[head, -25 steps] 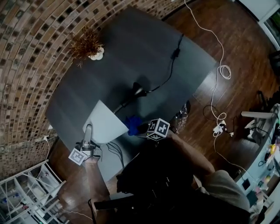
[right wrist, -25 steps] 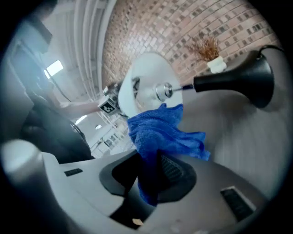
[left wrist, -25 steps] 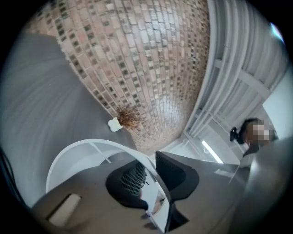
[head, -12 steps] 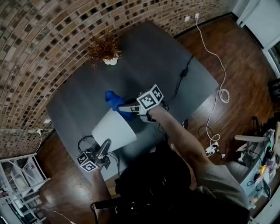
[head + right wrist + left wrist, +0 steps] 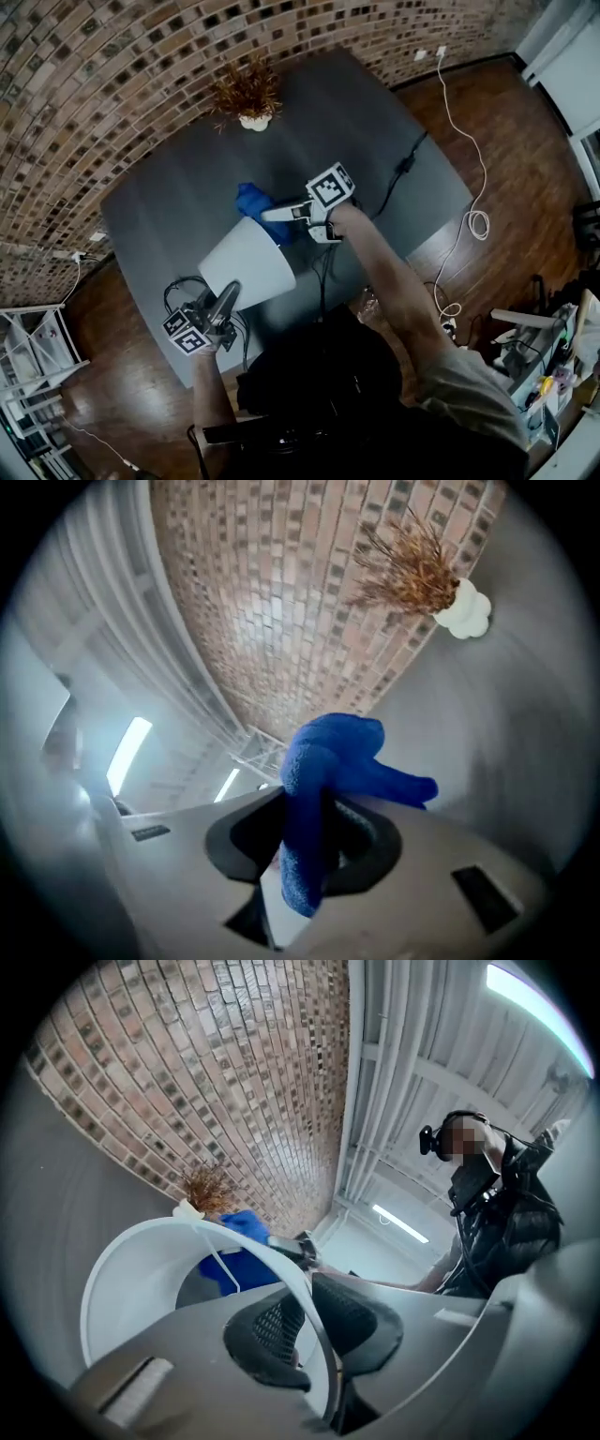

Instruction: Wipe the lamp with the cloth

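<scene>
The right gripper (image 5: 272, 213), clenching the blue cloth (image 5: 249, 200), is hovering just beside the white lampshade's (image 5: 246, 267) far end, while the left gripper (image 5: 228, 295), its jaws having just been closing, is pinching the near rim.

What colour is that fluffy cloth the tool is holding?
The cloth is bright blue all over. It shows best in the right gripper view.

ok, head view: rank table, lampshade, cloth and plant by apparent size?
1. table, by far the largest.
2. lampshade.
3. plant and cloth look about alike. The cloth is partly hidden by the lampshade, so these two are not ranked.
</scene>
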